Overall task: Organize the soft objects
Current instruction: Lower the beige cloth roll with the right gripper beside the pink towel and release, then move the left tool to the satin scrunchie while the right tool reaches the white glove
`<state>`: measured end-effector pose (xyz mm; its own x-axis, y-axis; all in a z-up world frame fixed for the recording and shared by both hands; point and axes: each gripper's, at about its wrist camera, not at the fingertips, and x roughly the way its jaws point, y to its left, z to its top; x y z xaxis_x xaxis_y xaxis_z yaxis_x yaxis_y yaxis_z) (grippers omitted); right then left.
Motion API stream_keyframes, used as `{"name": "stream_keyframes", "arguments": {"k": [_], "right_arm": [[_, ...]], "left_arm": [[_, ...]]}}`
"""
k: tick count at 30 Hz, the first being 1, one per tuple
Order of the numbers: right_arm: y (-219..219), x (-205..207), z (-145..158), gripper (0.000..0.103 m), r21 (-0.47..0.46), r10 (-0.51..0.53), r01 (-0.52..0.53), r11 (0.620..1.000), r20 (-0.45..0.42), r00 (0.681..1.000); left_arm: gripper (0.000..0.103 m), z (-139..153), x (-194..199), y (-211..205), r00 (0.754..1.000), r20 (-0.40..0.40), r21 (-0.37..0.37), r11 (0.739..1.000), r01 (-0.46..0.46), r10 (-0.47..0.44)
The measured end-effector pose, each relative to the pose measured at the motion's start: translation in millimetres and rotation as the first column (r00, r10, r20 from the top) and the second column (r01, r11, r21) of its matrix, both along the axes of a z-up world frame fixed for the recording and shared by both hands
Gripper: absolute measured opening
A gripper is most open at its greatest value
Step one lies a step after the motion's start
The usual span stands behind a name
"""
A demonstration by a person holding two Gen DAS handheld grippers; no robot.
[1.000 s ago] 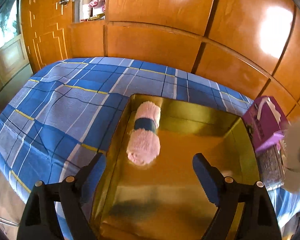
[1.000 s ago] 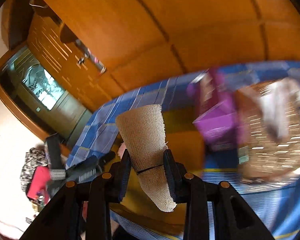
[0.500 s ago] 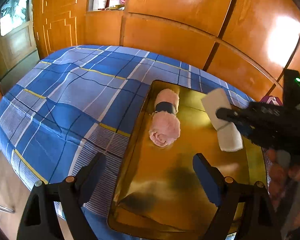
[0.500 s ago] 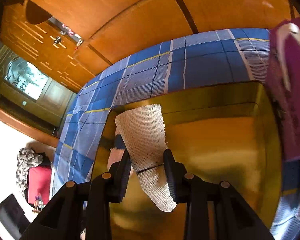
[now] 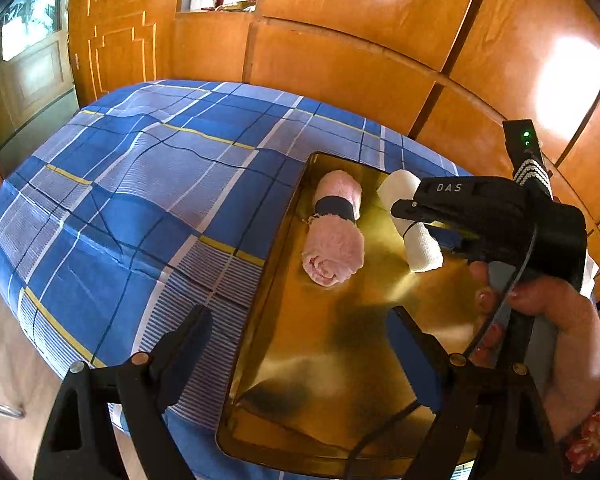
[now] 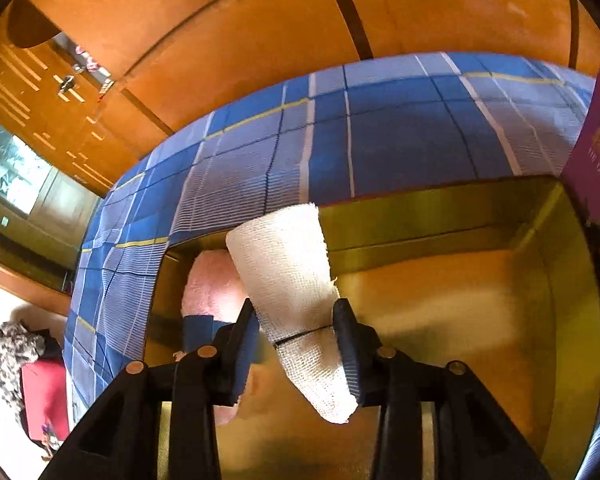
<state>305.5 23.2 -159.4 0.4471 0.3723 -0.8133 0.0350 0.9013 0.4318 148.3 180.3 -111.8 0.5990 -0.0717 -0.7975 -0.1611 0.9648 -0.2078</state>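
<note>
Right gripper (image 6: 296, 344), jaws opening around white rolled cloth (image 6: 288, 264) above gold tray (image 5: 340, 360); it may roll against pink towel roll (image 5: 334, 236). Left gripper (image 5: 300, 344) jaws wide, empty.

Black right gripper (image 5: 414, 216) marked "DAS" — 2 blue-padded fingers (image 6: 346, 344), floral sleeve (image 5: 592, 428).

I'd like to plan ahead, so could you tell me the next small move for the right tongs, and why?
Probably finish opening the right tongs and back away: their jaws are opening around the white roll, which sits over the gold tray beside the pink roll.
</note>
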Motion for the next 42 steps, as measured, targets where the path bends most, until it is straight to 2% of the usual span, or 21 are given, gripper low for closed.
{"name": "stream_keyframes", "arguments": {"k": [4, 11, 17, 19, 21, 24, 27, 31, 35, 42], "right_arm": [[-6, -4, 0, 0.044, 0.046, -0.004, 0.004, 0.999, 0.000, 1.000], [-24, -27, 16, 0.044, 0.094, -0.009, 0.007, 0.996, 0.022, 1.000], [-34, -57, 40, 0.044, 0.076, 0.047, -0.052, 0.996, 0.065, 0.997], [-41, -73, 54, 0.044, 0.084, 0.080, -0.089, 0.992, 0.110, 0.991], [-46, -88, 70, 0.044, 0.053, 0.125, -0.136, 0.989, 0.170, 0.977], [-58, -115, 96, 0.044, -0.042, 0.169, -0.164, 0.986, 0.279, 0.945], [-72, -139, 112, 0.044, -0.128, 0.194, -0.158, 0.979, 0.361, 0.912], [-101, -166, 125, 0.044, -0.183, 0.183, -0.114, 0.977, 0.426, 0.886], [-148, -196, 130, 0.044, -0.209, 0.083, 0.023, 0.978, 0.486, 0.870], [-233, -220, 117, 0.044, -0.223, -0.105, 0.233, 0.946, 0.469, 0.877]], "left_arm": [[0.089, -1, 0, 3, 1.000, -0.005, -0.009, 1.000, -0.012, 0.012], [0.089, -3, 0, -1, 1.000, -0.013, -0.025, 1.000, -0.007, 0.007], [0.091, 0, -3, -15, 0.999, -0.004, -0.042, 0.999, 0.033, -0.033], [0.092, 3, -6, -21, 0.999, 0.007, -0.046, 0.998, 0.044, -0.044], [0.092, 4, -6, -25, 0.998, 0.013, -0.059, 0.996, 0.060, -0.060], [0.092, 6, -9, -30, 0.996, 0.029, -0.144, 0.986, 0.086, -0.083], [0.092, 10, -10, -41, 0.994, 0.043, -0.157, 0.982, 0.109, -0.103], [0.092, 16, -14, -63, 0.985, 0.061, -0.148, 0.974, 0.171, -0.163], [0.093, 21, -17, -88, 0.970, 0.083, -0.140, 0.961, 0.238, -0.228], [0.094, 32, -19, -133, 0.931, 0.107, -0.120, 0.925, 0.360, -0.349]]}}
